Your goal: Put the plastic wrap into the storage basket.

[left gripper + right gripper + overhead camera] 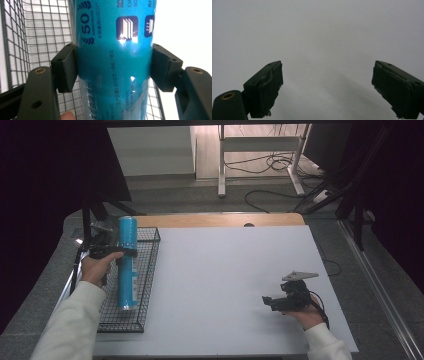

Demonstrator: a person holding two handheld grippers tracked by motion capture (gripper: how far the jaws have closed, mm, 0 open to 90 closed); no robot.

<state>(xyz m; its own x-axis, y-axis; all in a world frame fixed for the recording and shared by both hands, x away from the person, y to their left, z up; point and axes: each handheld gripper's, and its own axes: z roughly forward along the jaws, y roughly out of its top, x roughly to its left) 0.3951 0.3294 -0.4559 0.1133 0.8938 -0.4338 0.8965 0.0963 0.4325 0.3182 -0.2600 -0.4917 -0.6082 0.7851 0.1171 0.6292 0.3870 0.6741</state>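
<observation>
Blue tube [127,262] clamped in left gripper [120,251] jaws, over wire basket [148,270].

A bench [225,280] runs across the high view. A wire basket [145,270] sits on its left edge, reaching from the far side toward the near side. A tall tube [127,265] stands in the basket, tilted, its lower end near the basket's near end. The left gripper [120,251] is at the tube's upper part, with one of its fingers [65,67] on each side, touching it. The right gripper [270,301] lies well apart, on the bench's near right part.
</observation>
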